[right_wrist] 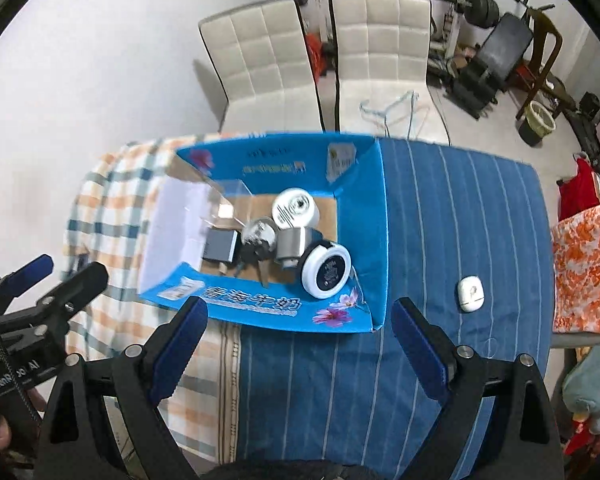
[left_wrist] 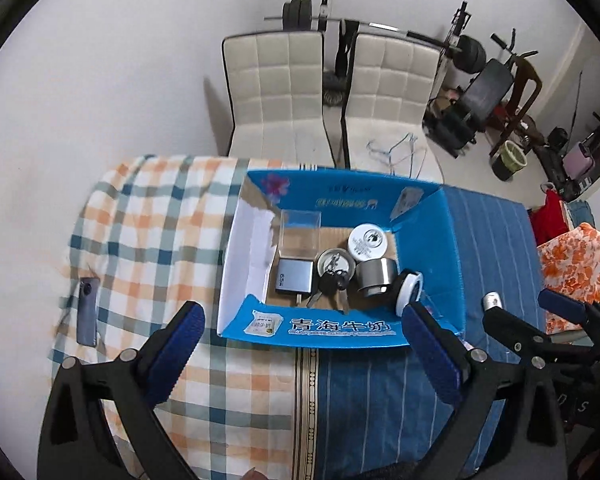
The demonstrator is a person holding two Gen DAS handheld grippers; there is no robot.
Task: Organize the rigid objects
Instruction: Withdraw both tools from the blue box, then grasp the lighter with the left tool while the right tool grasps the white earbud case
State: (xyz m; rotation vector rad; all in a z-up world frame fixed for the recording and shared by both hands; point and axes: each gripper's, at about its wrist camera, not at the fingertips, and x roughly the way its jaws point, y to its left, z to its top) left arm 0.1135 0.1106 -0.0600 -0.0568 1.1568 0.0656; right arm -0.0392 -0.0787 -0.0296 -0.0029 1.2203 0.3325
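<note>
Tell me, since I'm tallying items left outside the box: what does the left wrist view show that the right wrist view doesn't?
Only the left wrist view shows clearly the grey phone lying on the checked cloth. Only the right wrist view shows the white earbud case on the blue striped cloth. Both show the blue box with the charger, keys and round tins inside, and both tools open.

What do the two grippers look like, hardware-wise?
Both match: the left gripper and right gripper have black angular plastic frames with silver pivot bolts and ribbed blue pads on the fingers. In the right wrist view, the left unit's body carries white lettering, partly unreadable.
</note>
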